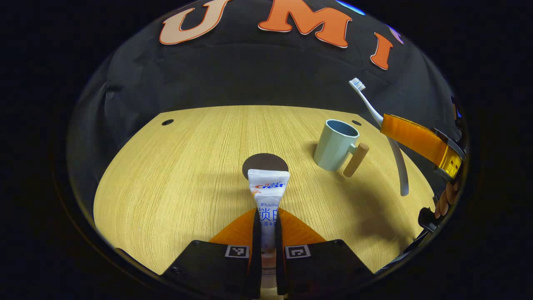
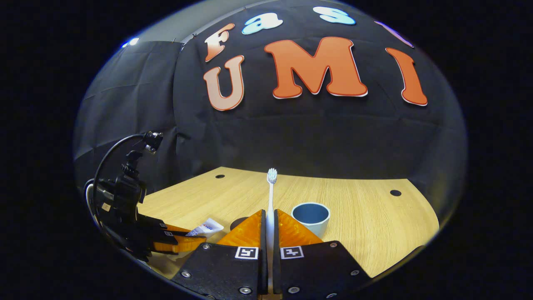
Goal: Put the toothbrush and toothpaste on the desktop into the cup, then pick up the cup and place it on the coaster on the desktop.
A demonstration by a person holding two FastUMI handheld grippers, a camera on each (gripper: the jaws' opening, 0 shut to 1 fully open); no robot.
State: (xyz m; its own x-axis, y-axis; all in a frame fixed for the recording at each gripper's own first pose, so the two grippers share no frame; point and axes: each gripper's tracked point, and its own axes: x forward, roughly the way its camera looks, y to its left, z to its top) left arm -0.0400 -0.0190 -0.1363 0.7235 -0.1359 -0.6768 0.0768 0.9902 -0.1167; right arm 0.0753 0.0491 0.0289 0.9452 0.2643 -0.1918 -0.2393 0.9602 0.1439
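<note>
My left gripper (image 1: 266,216) is shut on a white toothpaste tube (image 1: 268,187), which sticks forward above the wooden desktop (image 1: 175,175). Just beyond the tube lies a dark round coaster (image 1: 262,162). A pale blue cup (image 1: 335,143) with a wooden handle stands upright to the right. My right gripper (image 2: 270,216) is shut on a white toothbrush (image 2: 271,196), bristles up, held above the desk near the cup (image 2: 311,217). In the left gripper view the right gripper (image 1: 385,125) holds the toothbrush (image 1: 366,100) to the right of the cup. The left gripper (image 2: 200,237) with the tube (image 2: 206,228) appears at the lower left of the right gripper view.
Small dark holes (image 1: 167,122) mark the desktop's far corners. Black cloth walls close the booth behind and to the sides. A hand (image 1: 447,198) holding the right gripper shows at the right edge of the left gripper view.
</note>
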